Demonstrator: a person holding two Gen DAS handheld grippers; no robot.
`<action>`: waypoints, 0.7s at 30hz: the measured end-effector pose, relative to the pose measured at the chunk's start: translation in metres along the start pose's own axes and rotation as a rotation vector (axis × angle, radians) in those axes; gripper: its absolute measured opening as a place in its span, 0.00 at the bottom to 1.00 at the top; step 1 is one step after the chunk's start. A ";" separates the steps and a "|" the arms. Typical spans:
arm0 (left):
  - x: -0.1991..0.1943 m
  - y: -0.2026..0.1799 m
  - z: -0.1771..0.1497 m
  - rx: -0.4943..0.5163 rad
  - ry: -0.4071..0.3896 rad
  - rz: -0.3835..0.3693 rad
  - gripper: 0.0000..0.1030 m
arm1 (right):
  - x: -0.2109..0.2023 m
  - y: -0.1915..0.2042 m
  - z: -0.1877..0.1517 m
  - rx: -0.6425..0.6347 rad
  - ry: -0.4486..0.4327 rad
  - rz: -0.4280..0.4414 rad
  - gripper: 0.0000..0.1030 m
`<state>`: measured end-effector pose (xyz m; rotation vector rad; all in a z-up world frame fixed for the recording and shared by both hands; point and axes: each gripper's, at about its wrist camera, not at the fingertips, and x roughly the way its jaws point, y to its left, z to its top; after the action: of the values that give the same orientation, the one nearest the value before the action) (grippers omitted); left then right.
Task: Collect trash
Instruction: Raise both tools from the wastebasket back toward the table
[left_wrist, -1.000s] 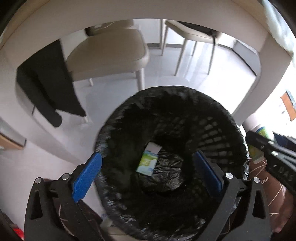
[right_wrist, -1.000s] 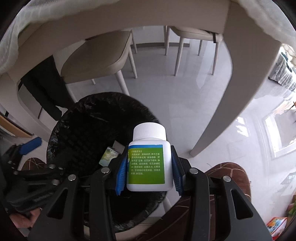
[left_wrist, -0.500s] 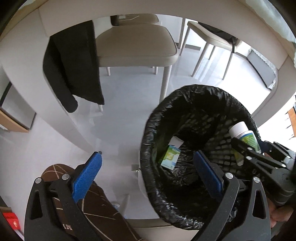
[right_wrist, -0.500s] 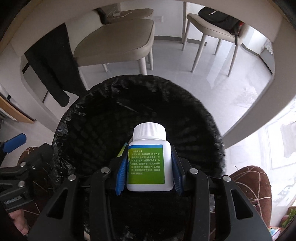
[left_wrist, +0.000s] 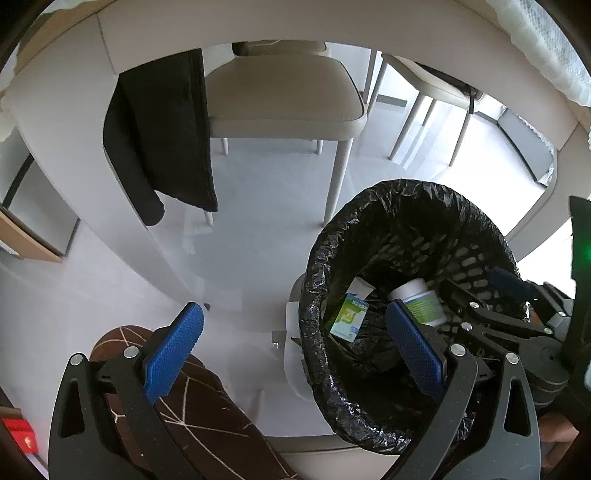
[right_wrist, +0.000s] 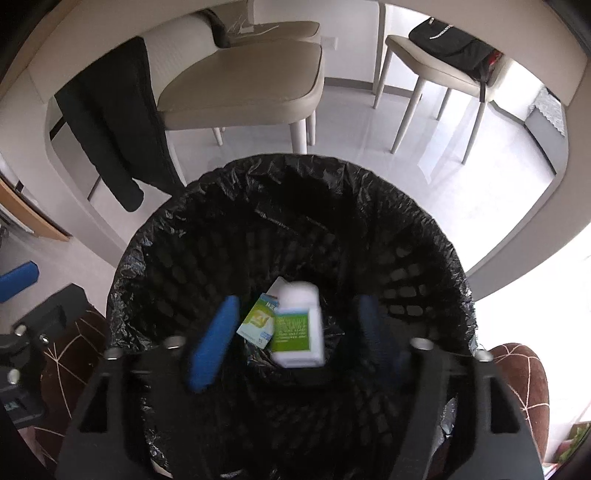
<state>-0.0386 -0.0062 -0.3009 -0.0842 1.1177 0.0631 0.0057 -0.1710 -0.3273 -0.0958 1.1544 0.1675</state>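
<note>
while the right gripper (right_wrist: 295, 339) is hanging over the bin (right_wrist: 155, 236) with pads spread, the white bottle (right_wrist: 297, 325) is dropping free inside, beside a small green box (right_wrist: 258, 319). left gripper (left_wrist: 295, 350) is idling spread and empty beside the bin's rim. best practice, i judge: lift straight up, avoiding the liner.

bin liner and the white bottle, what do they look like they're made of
Bin liner: thin black plastic film, glossy, judging by its crinkles and shiny highlights. White bottle: probably opaque plastic with a smooth finish and a green printed label; motion blur leaves it uncertain.
</note>
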 end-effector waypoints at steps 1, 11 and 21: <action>0.001 -0.001 0.000 0.000 0.001 -0.002 0.94 | -0.002 -0.002 0.001 0.004 -0.007 -0.006 0.82; -0.013 -0.004 0.004 0.008 -0.016 -0.007 0.94 | -0.036 -0.019 0.003 0.021 -0.060 -0.032 0.92; -0.062 -0.009 0.010 0.006 -0.058 -0.025 0.94 | -0.098 -0.031 0.012 0.020 -0.145 -0.031 0.92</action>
<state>-0.0556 -0.0152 -0.2407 -0.0904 1.0584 0.0395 -0.0163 -0.2080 -0.2334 -0.0828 1.0090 0.1335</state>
